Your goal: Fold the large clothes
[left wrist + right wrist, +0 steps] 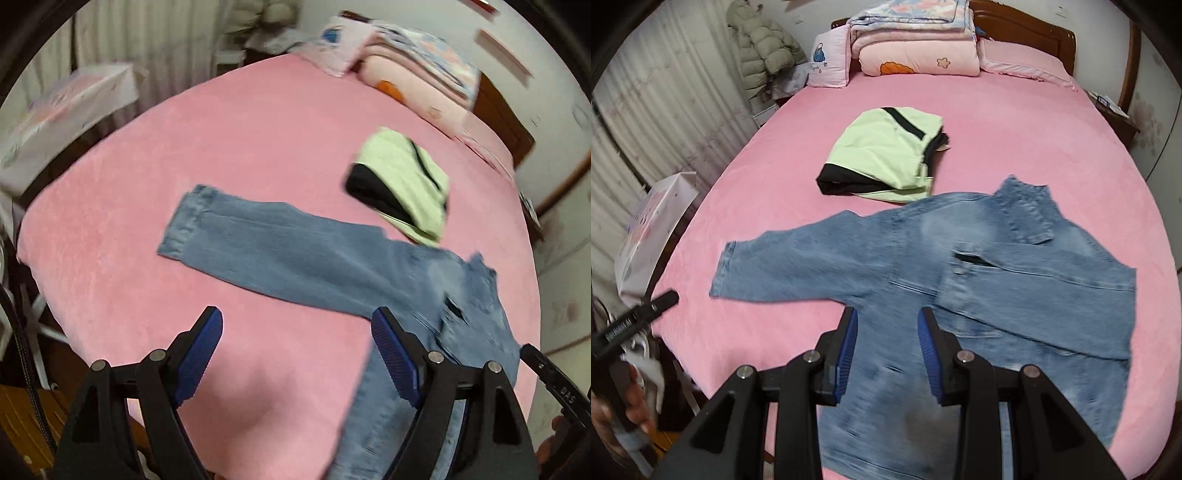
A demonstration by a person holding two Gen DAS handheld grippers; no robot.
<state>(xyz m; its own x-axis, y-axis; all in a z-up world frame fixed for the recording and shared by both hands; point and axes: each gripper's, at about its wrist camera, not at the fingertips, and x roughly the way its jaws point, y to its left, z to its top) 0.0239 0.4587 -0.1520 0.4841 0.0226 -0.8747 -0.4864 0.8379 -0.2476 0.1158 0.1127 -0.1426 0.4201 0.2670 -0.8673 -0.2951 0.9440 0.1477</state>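
Left wrist view shows the left gripper [297, 332] with its blue-padded fingers [201, 354] spread wide, holding nothing, above the pink bed sheet [258, 147]. Its right finger overlaps the edge of the denim jacket [295, 254], though contact cannot be told. One sleeve of the jacket stretches out flat across the bed to the left, cuff end farthest away; the body of the jacket runs down toward the near edge of the bed. Just beyond the jacket lies a folded light-green and black garment [402, 184], its edge touching or just beside the denim. Folded quilts [417, 74] sit at the far end.

Right wrist view shows the right gripper [888, 350] with a narrower gap between its fingers [846, 358], empty, hovering over the lower body of the denim jacket [960, 280]. The other sleeve is folded across the jacket's front, and the collar [1023, 210] points away. The green and black garment [886, 158] lies beyond it on the pink sheet [1034, 129], with the quilts [916, 40] and a pillow [829, 59] against the wooden headboard [1027, 26]. A puffer coat [764, 48] hangs at the left.
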